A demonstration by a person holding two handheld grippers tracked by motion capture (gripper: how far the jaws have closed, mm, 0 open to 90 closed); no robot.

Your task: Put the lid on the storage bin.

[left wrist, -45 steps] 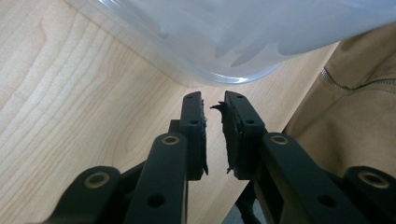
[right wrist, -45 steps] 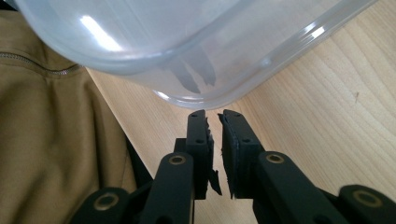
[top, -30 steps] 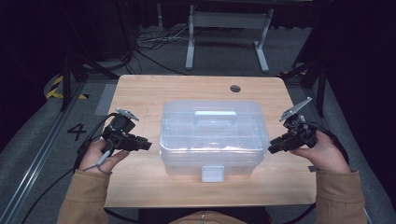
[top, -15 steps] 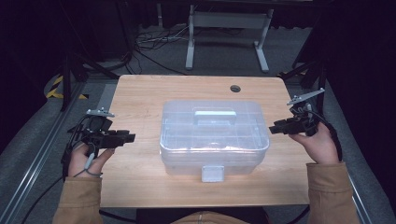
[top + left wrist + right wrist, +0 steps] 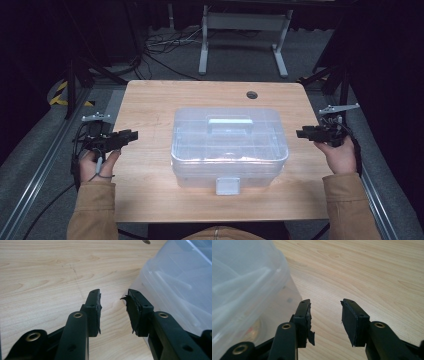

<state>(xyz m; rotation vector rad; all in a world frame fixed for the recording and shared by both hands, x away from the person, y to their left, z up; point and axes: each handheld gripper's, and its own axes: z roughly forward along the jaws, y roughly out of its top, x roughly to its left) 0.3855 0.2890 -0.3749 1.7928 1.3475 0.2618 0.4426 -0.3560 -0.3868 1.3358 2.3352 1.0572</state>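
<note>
High view: the clear plastic storage box (image 5: 229,147) sits mid-table, your left gripper (image 5: 131,135) and right gripper (image 5: 301,133) flanking it, both spread and empty. Its smooth walls look slippery and likely flex; take it by the lid handle (image 5: 230,122) or front latch (image 5: 227,185).
</note>
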